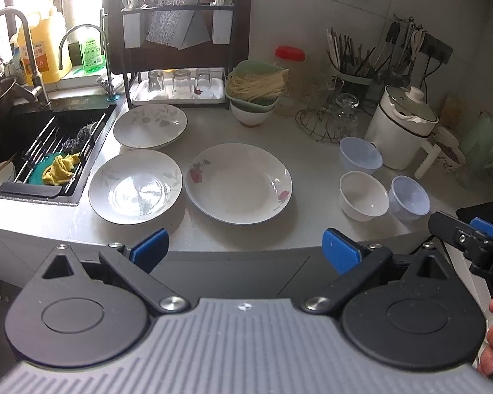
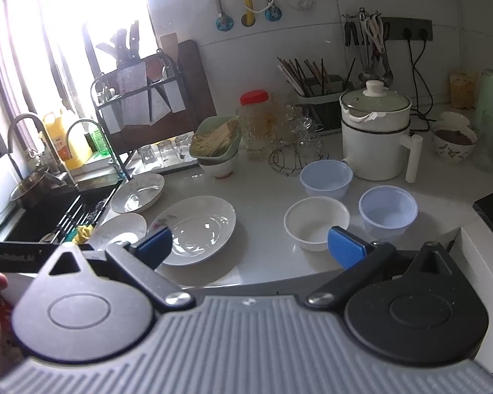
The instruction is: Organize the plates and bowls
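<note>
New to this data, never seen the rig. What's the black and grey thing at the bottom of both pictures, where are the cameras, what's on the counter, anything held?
Those are two hand-held grippers, each with a fisheye camera looking along its blue fingers. One picture is from the left gripper, the other from the right gripper. Both are open and hold nothing. On the counter lie three plates: a rose-patterned plate and two leaf-patterned plates. To their right are a white bowl and two bluish plastic bowls. A sink is on the left.

Home kitchen: sink (image 1: 49, 151), dish rack (image 1: 177, 49), plates on counter (image 1: 312, 223).
</note>
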A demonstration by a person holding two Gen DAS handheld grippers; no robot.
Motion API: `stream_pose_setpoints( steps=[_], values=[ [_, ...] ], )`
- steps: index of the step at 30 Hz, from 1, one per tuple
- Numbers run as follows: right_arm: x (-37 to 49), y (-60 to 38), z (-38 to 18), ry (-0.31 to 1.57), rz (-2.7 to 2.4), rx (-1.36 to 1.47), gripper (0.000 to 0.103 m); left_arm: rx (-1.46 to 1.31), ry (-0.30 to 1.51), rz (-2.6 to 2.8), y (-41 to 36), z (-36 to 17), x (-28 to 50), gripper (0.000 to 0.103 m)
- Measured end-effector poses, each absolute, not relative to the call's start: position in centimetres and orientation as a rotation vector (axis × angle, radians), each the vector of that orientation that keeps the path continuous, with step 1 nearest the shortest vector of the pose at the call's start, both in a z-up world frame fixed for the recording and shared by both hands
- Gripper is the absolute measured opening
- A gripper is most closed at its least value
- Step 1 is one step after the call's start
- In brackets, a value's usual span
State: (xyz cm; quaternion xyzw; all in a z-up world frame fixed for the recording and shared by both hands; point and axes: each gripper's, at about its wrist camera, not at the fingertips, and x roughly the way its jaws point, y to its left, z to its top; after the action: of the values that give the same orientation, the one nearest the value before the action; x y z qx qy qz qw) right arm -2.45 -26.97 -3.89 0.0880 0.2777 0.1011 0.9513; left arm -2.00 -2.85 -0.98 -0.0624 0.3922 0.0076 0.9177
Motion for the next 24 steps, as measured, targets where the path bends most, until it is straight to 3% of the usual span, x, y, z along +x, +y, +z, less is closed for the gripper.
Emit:
stream_pose_setpoints(
  steps=[24],
  values=[
    [2.2, -20.4, -3.7, 0.59, 0.17, 0.189, 0.103, -0.129, 0.837, -0.03, 5.0, -1.2, 6.0, 0.101]
  ],
)
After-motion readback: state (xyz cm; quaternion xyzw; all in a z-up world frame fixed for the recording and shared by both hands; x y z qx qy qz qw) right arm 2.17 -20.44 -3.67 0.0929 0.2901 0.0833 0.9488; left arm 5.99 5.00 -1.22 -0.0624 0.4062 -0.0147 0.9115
